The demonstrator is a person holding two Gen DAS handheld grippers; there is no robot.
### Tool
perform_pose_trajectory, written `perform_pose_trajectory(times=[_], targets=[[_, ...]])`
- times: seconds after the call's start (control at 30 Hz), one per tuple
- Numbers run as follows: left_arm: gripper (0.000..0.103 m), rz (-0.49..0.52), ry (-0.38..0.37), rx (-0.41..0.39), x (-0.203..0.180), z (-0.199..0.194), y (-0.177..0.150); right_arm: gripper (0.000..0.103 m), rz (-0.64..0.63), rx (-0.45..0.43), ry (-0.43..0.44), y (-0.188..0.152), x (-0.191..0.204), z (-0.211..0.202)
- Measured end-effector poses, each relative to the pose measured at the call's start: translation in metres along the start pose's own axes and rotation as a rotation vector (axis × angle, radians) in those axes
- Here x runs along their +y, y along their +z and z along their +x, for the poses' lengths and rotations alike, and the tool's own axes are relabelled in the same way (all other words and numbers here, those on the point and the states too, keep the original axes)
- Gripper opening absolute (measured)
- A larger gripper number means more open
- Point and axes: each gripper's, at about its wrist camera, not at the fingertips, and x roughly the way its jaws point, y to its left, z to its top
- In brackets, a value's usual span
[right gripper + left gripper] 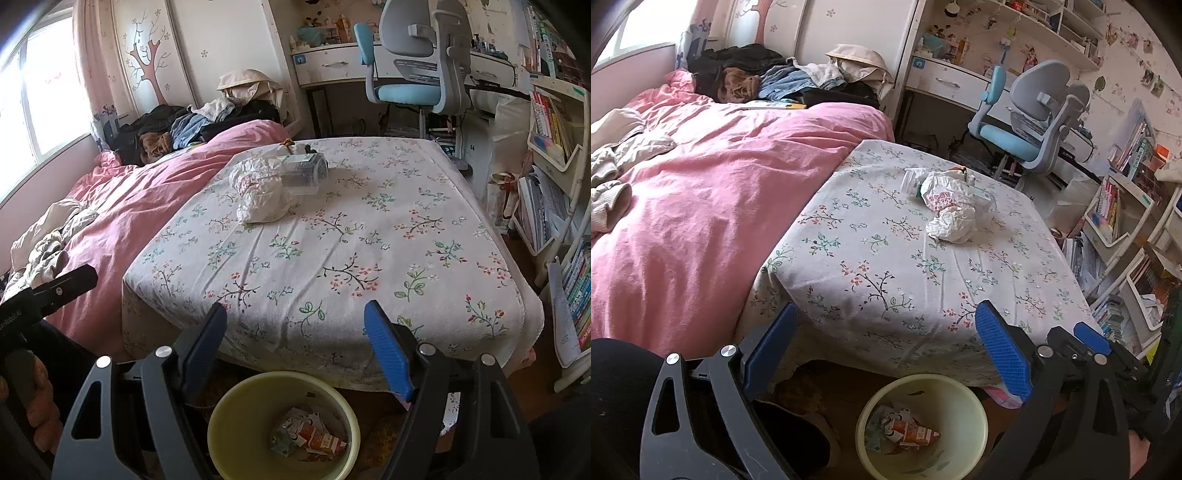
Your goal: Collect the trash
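A pale yellow bin [923, 424] stands on the floor below the table's near edge, holding a crumpled orange wrapper [910, 432]; it also shows in the right wrist view [284, 424]. On the floral-clothed table [886, 266] lie crumpled white paper [951, 223], a clear plastic bottle [912, 181] and a plastic wrapper; the paper [264, 199] and a clear plastic container [303, 170] show in the right wrist view. My left gripper [890, 343] is open and empty above the bin. My right gripper [295, 332] is open and empty, also above the bin.
A bed with a pink cover [701, 206] and piled clothes lies left of the table. A blue and grey desk chair [1030, 122] and desk stand beyond. Bookshelves [1123, 221] crowd the right side.
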Motion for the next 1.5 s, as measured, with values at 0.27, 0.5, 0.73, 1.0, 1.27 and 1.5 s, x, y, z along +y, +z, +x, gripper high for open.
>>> perform_pose_trajectory(times=[0.27,0.5,0.73,1.0,1.27,1.5], targets=[[0.093,-0.001,0.001,-0.003,0.0005,-0.0001,0.0005,0.074,-0.006,0.005,0.000,0.0000,0.0013,0.0009],[0.094,-0.001,0.001,-0.003,0.0004,-0.0002,0.0006,0.075,-0.006,0.005,0.000,-0.0001,0.0017,0.0009],[0.094,0.000,0.001,-0.001,0.0005,-0.0003,0.0004,0.075,-0.006,0.004,0.000,0.0000,0.0016,0.0009],[0.094,0.001,0.002,-0.001,0.0009,0.0001,0.0007,0.075,-0.006,0.004,-0.001,0.0002,0.0016,0.0010],[0.094,0.002,0.002,-0.001,0.0008,0.0002,0.0007,0.079,-0.006,0.001,-0.007,-0.0012,0.0023,0.0008],[0.094,0.002,0.003,0.000,0.0009,0.0001,0.0007,0.084,-0.004,-0.005,-0.014,-0.0008,0.0016,0.0008]])
